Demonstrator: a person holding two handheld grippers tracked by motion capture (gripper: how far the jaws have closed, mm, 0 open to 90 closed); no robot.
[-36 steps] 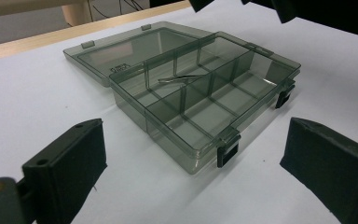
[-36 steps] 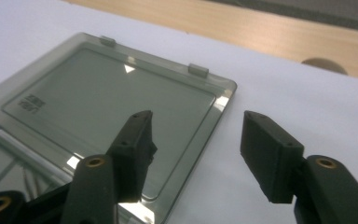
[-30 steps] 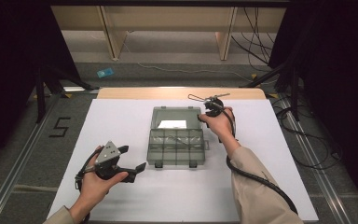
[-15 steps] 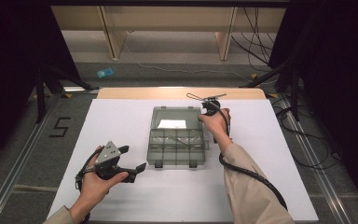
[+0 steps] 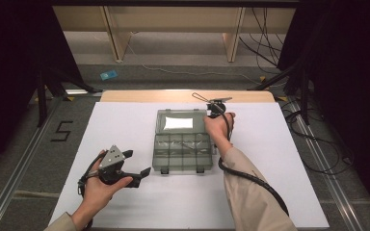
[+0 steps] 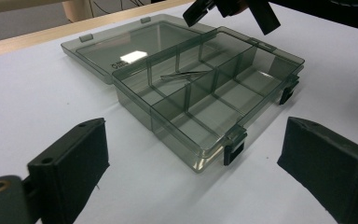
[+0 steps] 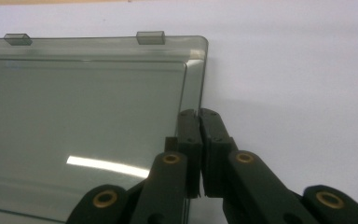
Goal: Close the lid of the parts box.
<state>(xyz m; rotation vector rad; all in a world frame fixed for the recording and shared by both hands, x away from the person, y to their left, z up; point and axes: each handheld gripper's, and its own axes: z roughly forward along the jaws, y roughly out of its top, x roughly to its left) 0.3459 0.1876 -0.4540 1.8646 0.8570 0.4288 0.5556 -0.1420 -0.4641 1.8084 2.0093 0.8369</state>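
Landmark: the smoky grey, see-through plastic organiser box [image 5: 182, 153] lies open in the middle of the white tabletop [image 5: 279, 159], its black latches facing you; every place below is given from it.
Lid: the box's flat transparent lid [image 7: 84, 107] is folded back flat on the tabletop on the box's far side, so the divided compartments are exposed.
Right claw: your right claw [image 7: 199, 154] sits at the lid's right edge near its far corner, jaws pressed together. They appear to pinch that edge, though the right gripper view does not settle whether plastic is truly between them. A grip there would make sense for swinging the lid over.
Left claw: your left claw [image 5: 137, 168] hovers off the box's near-left corner, well apart from it, jaws spread wide and holding nothing. It looks parked to keep clear, or ready to steady the base.
Contents: a thin, pale metal sliver [image 6: 182, 74] rests in a far-row compartment; what it is I cannot tell.
Judgement: closing the lid seems to be the step in hand.
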